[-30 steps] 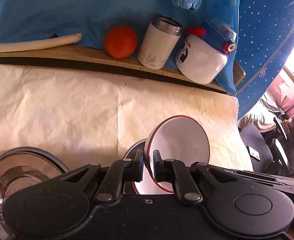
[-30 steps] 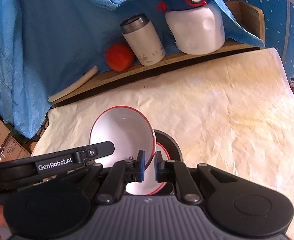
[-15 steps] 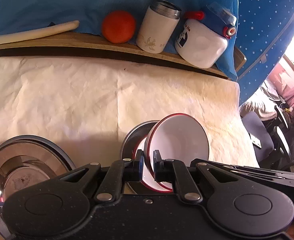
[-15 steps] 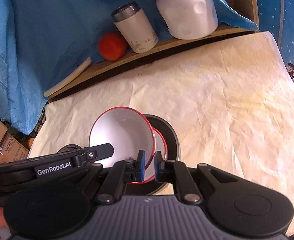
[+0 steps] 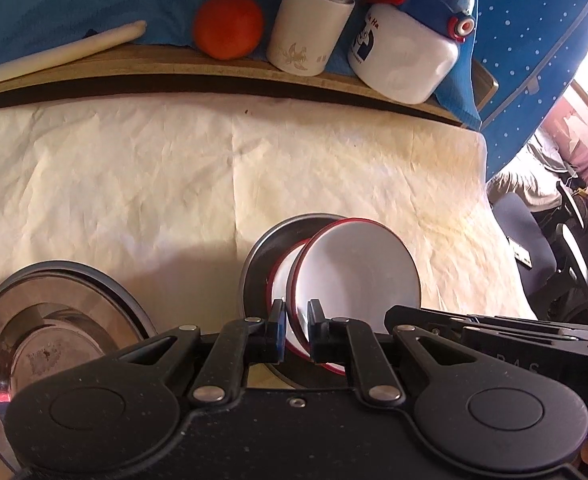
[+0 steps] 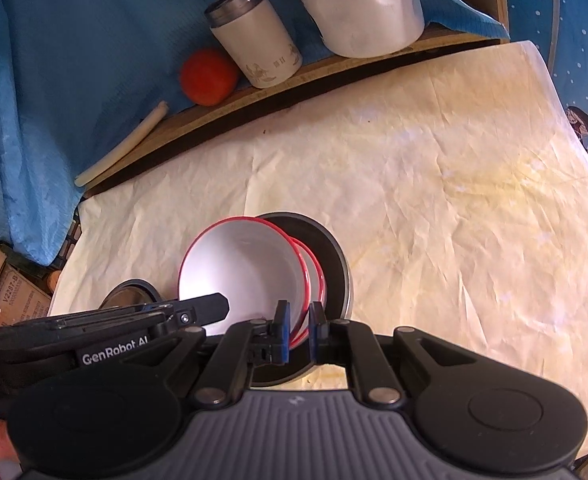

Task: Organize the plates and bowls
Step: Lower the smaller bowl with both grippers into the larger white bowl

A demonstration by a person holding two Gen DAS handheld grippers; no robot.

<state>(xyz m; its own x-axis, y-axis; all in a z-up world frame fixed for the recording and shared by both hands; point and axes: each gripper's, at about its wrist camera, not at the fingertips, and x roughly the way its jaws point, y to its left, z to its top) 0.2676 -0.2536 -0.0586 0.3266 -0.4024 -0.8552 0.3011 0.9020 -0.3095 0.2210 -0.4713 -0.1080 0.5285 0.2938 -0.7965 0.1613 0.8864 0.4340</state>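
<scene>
A white bowl with a red rim [image 5: 358, 272] [image 6: 245, 272] hangs tilted between both grippers. My left gripper [image 5: 297, 324] is shut on its near rim. My right gripper [image 6: 300, 332] is shut on the rim at the other side. Just below it a second red-rimmed white bowl [image 5: 281, 280] [image 6: 314, 276] rests inside a round steel dish [image 5: 259, 252] [image 6: 336, 256] on the cream paper. The held bowl overlaps the lower one; whether they touch I cannot tell. A larger steel bowl [image 5: 53, 320] [image 6: 127, 292] stands to the left.
A wooden ledge [image 5: 173, 64] at the back carries an orange [image 5: 227, 30], a white tumbler [image 5: 308, 36], a white and blue bottle [image 5: 406, 56] and a pale stick [image 5: 53, 54]. Blue cloth hangs behind it. Creased cream paper [image 6: 454, 200] covers the table. Office chairs [image 5: 534, 248] stand off the right edge.
Both grippers have brought the held bowl down toward the bowl in the steel dish, and both views now tip further downward. Both grips stay as before.
</scene>
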